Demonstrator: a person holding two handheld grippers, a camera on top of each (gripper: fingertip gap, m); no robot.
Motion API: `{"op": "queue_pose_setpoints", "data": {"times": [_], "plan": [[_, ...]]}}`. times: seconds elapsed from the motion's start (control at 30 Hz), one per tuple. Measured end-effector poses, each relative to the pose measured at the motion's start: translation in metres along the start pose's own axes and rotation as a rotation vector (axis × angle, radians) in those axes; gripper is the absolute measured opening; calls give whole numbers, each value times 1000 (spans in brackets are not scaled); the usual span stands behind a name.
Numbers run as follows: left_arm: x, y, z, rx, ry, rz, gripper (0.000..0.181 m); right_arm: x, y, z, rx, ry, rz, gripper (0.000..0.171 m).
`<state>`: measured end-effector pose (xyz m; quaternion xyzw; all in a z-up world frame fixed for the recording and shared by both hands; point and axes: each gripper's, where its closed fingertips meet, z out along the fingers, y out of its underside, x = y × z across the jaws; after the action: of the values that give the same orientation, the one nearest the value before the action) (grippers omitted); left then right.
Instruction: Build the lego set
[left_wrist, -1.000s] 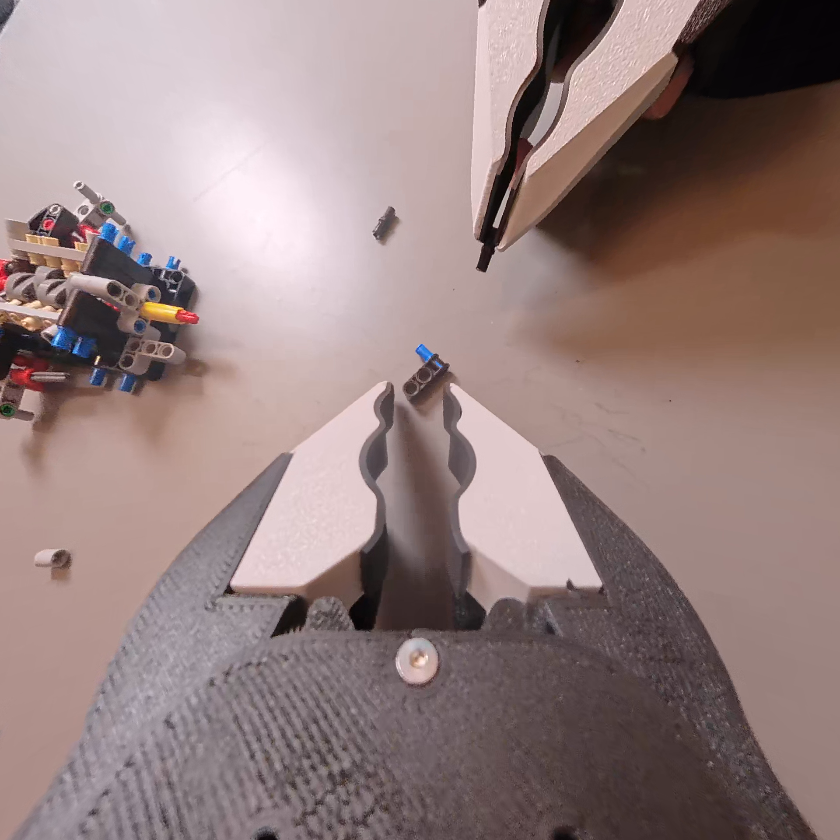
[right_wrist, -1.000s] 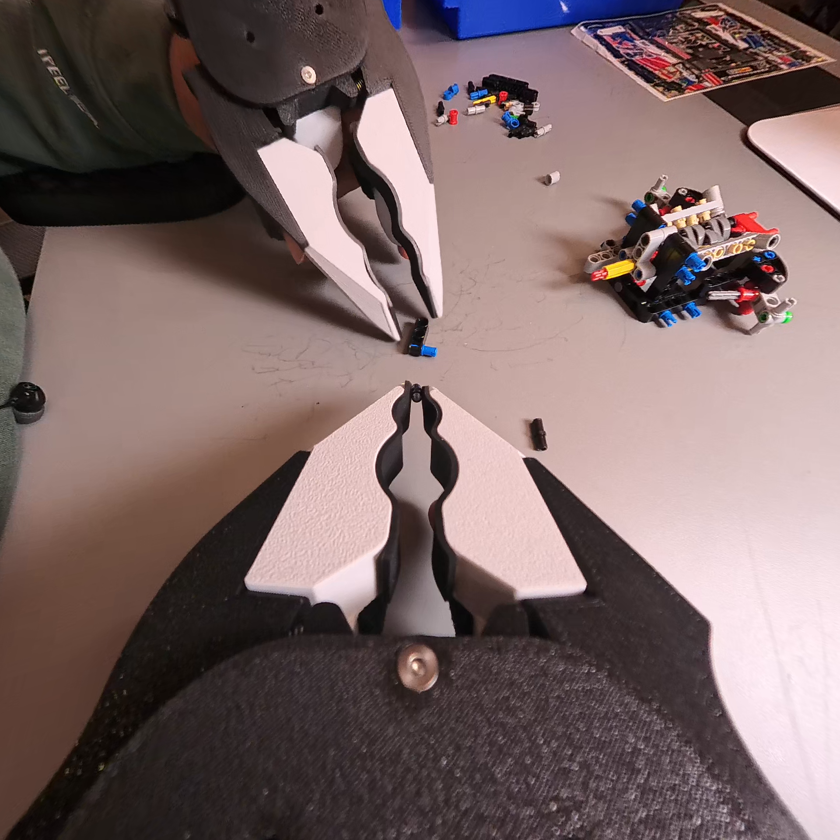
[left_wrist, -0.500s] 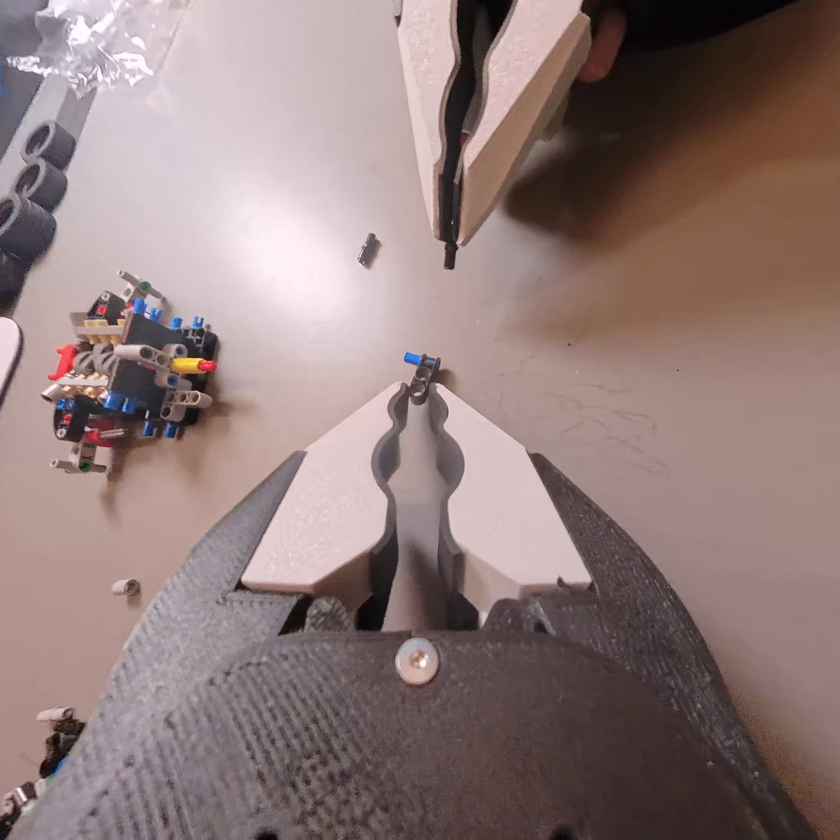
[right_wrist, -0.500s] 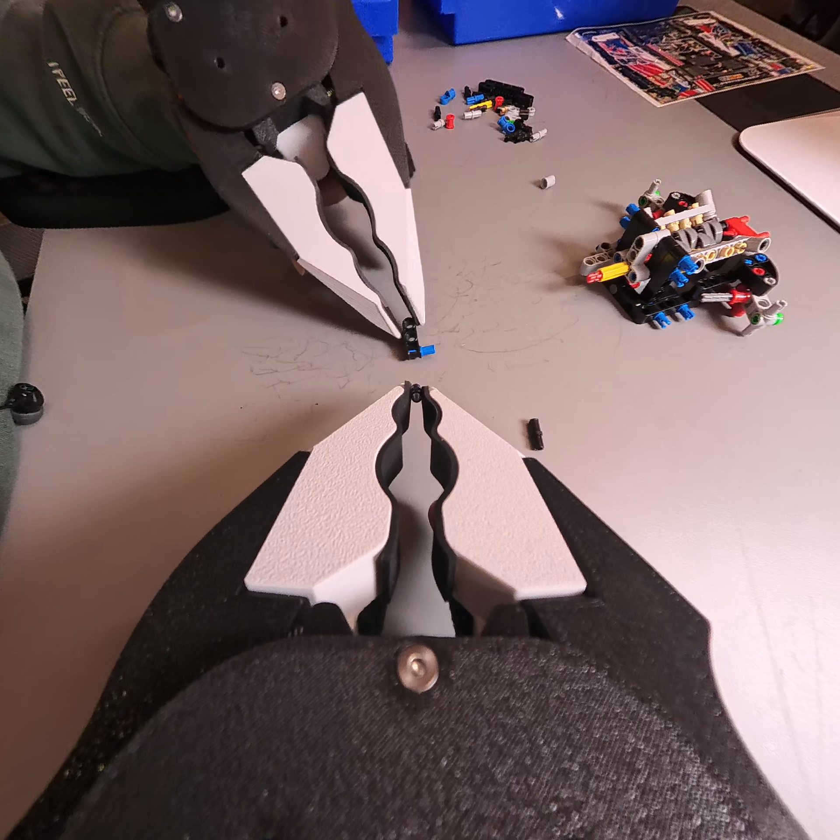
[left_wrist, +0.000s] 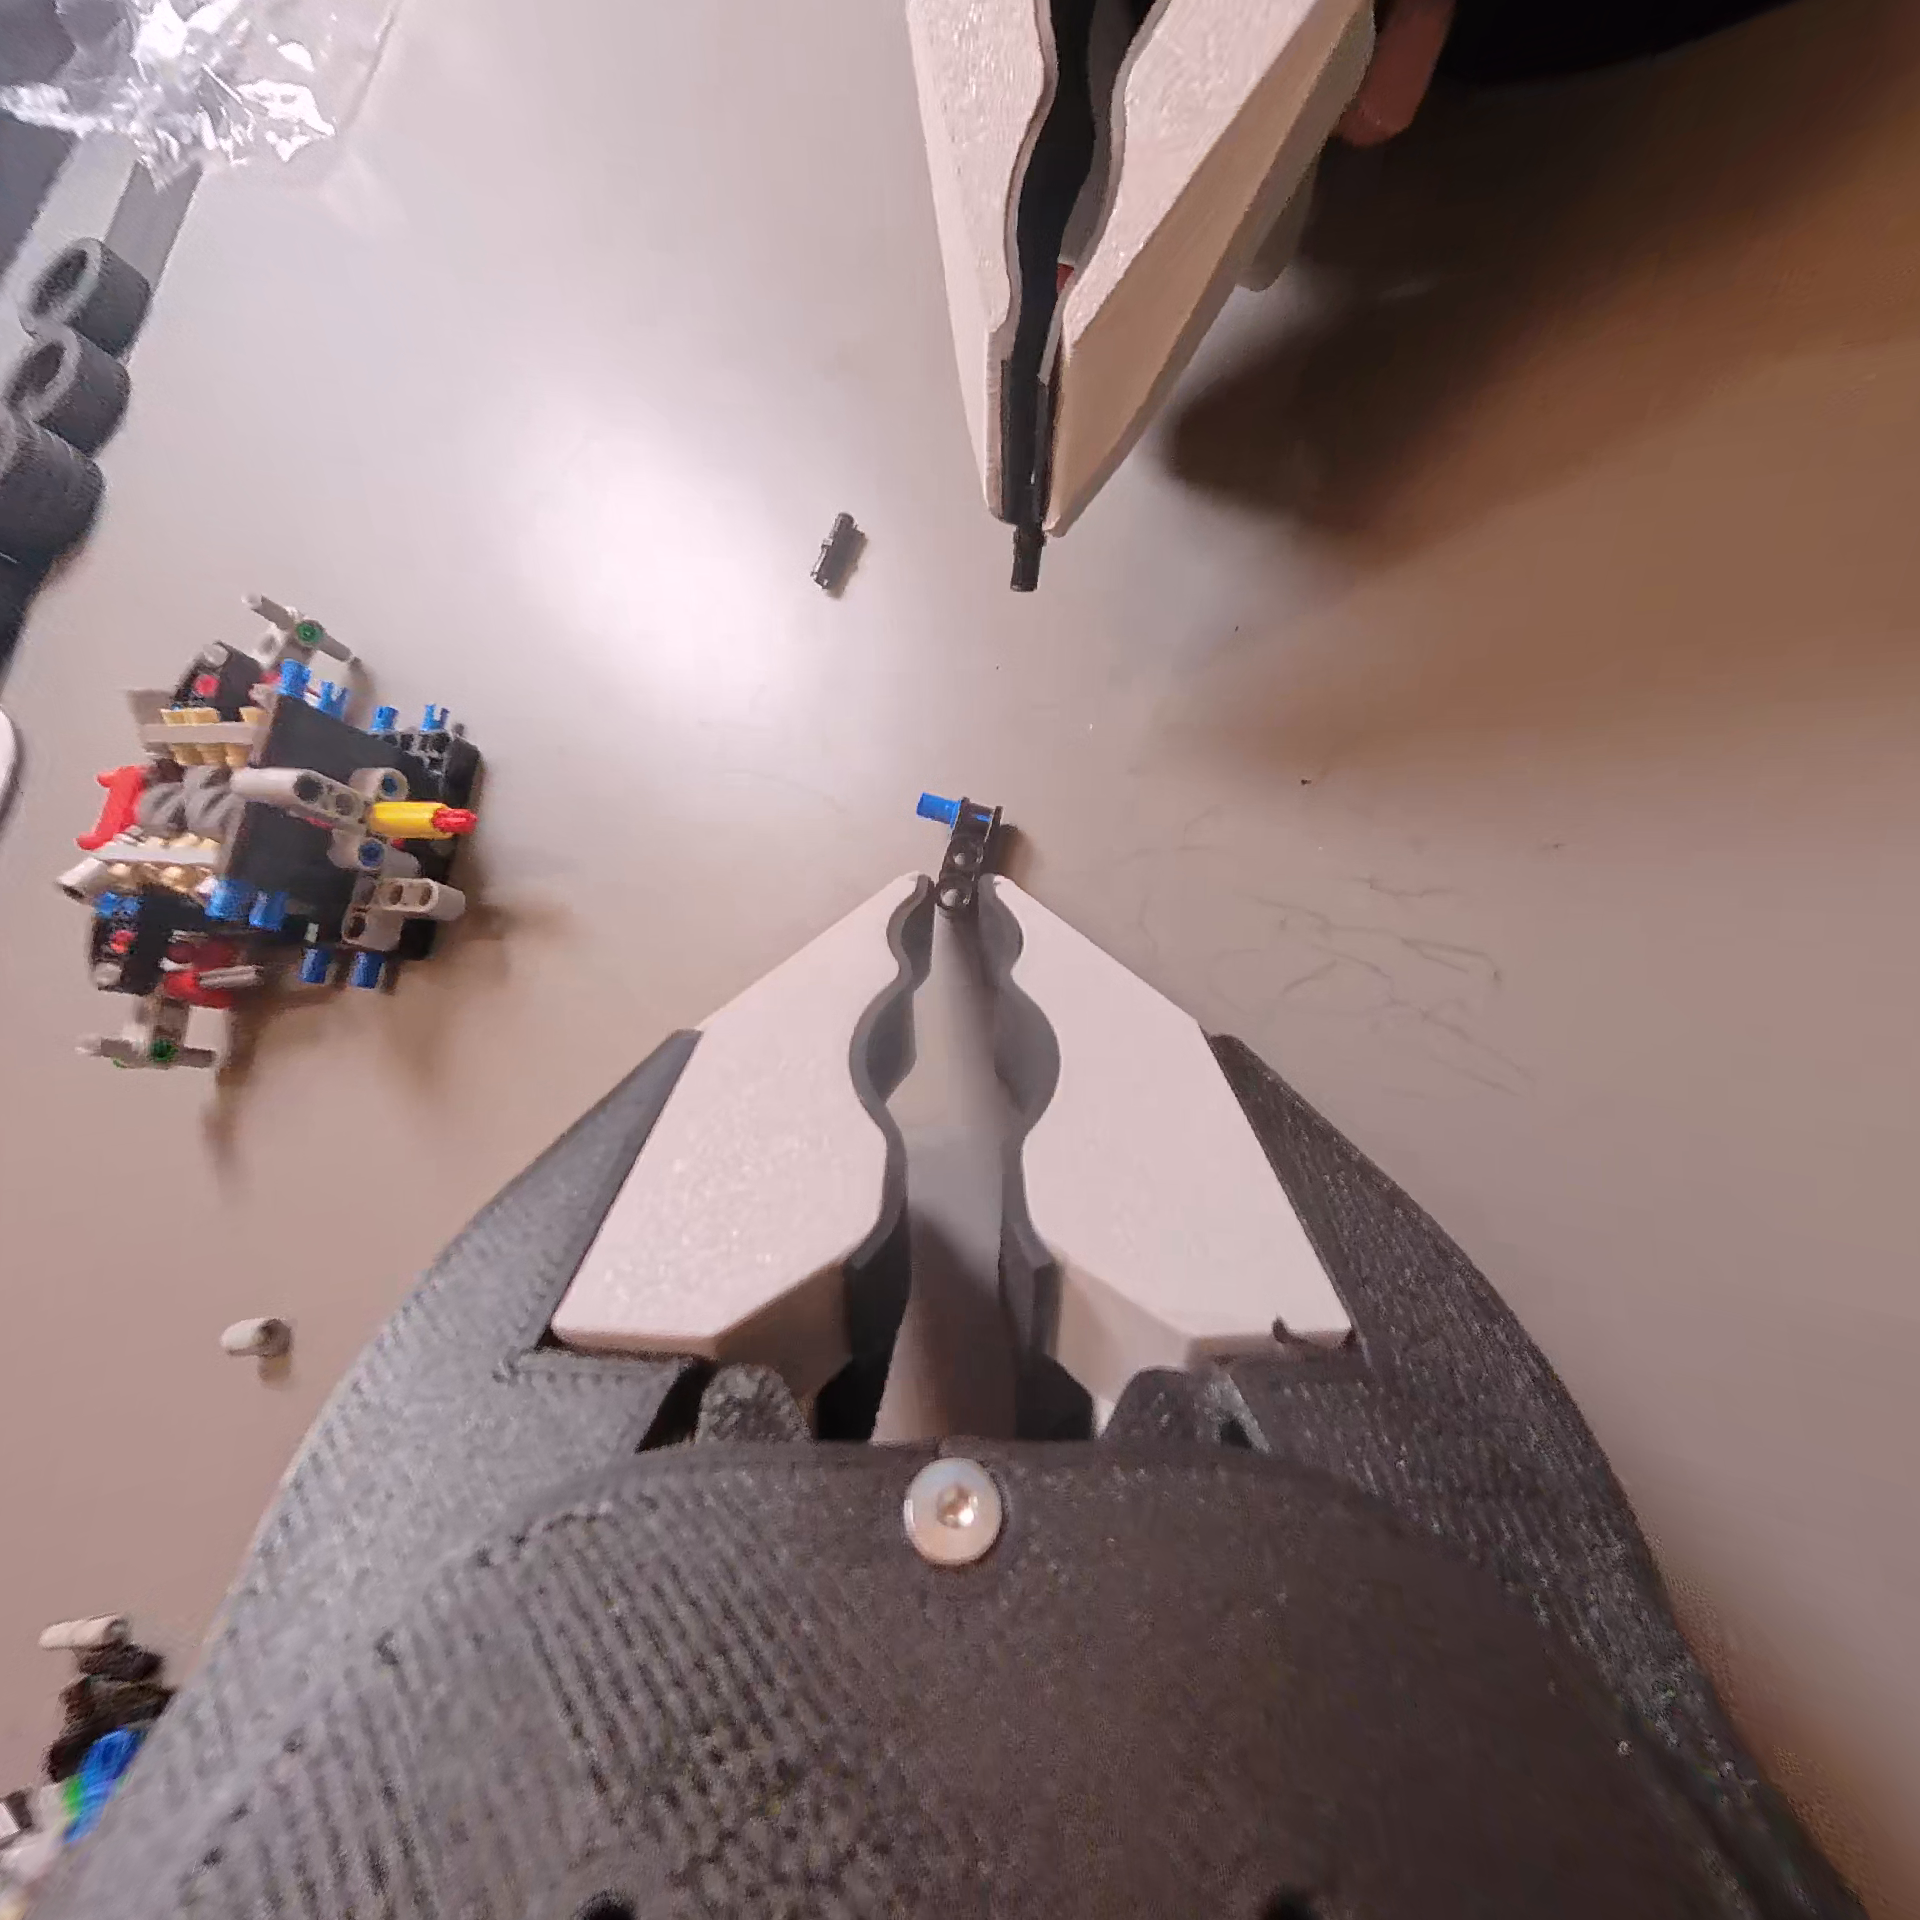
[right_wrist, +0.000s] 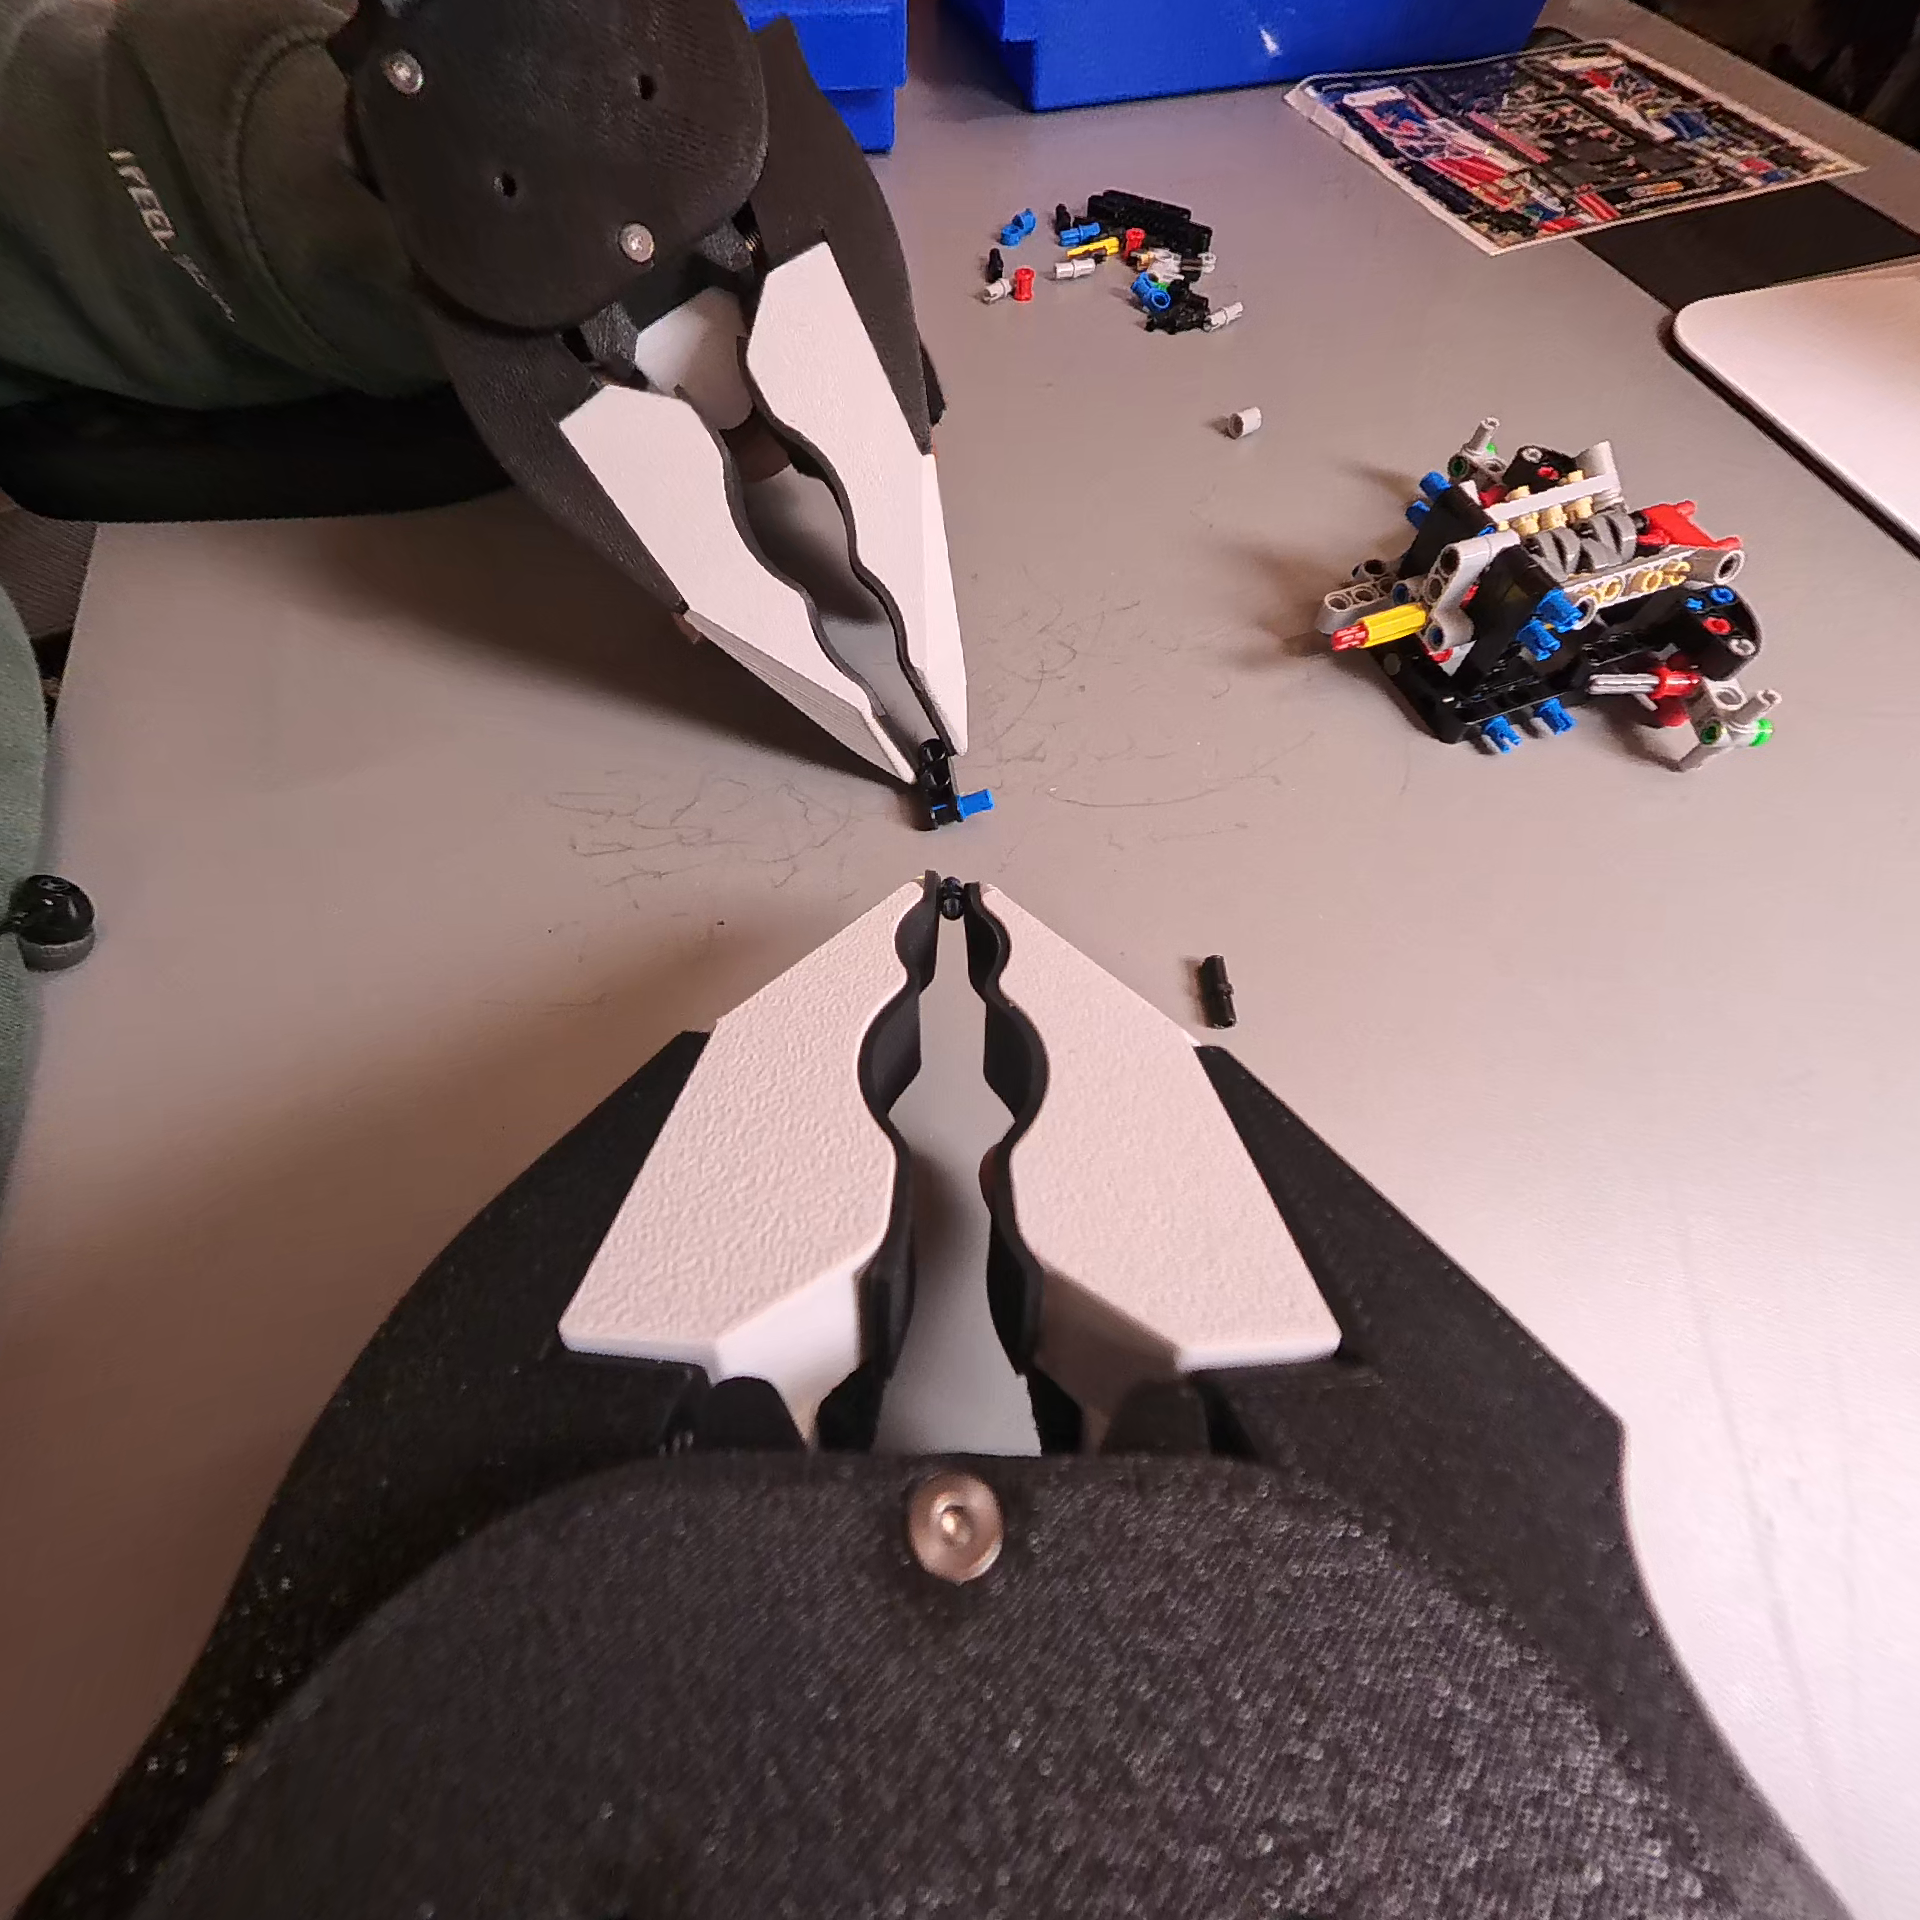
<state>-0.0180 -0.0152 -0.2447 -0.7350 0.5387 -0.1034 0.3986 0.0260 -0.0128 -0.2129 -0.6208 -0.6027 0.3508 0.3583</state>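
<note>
The left gripper (left_wrist: 961, 883) clamps its jaws on a short black plastic beam with a blue pin (left_wrist: 968, 854), its far end against the grey tabletop (right_wrist: 1455, 1039). Facing it, the right gripper (right_wrist: 948, 891) pinches a small black pin (right_wrist: 949, 900). A second black pin (right_wrist: 1215, 990) lies right of the beam; the multicoloured part-built model (right_wrist: 1548, 603) sits farther right.

Left gripper (left_wrist: 961, 883) angles down toward the table, fingertips pinched on a small black beam. Right gripper (right_wrist: 948, 891) faces it from opposite, tips clamped tight around a tiny black pin
</note>
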Motion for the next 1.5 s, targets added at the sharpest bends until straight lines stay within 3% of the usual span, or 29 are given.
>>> {"op": "queue_pose_setpoints", "data": {"times": [0.03,0.17,0.5,0.9,1.17,1.5], "plan": [[2,0,0,-1,19,-36,6,0,0,0,0,0,1,3],[7,-1,0,-7,79,-153,7,0,1,1,-2,-1,5,3],[12,-3,-1,-2,121,-208,14,1,3,2,-9,-4,13,3],[-3,-7,-6,84,224,-543,14,0,2,2,-9,-8,4,3],[6,-7,-4,57,234,-481,12,0,2,2,-8,-8,5,3],[12,-2,-1,-3,153,-272,6,0,2,1,-6,-5,6,3]]}}
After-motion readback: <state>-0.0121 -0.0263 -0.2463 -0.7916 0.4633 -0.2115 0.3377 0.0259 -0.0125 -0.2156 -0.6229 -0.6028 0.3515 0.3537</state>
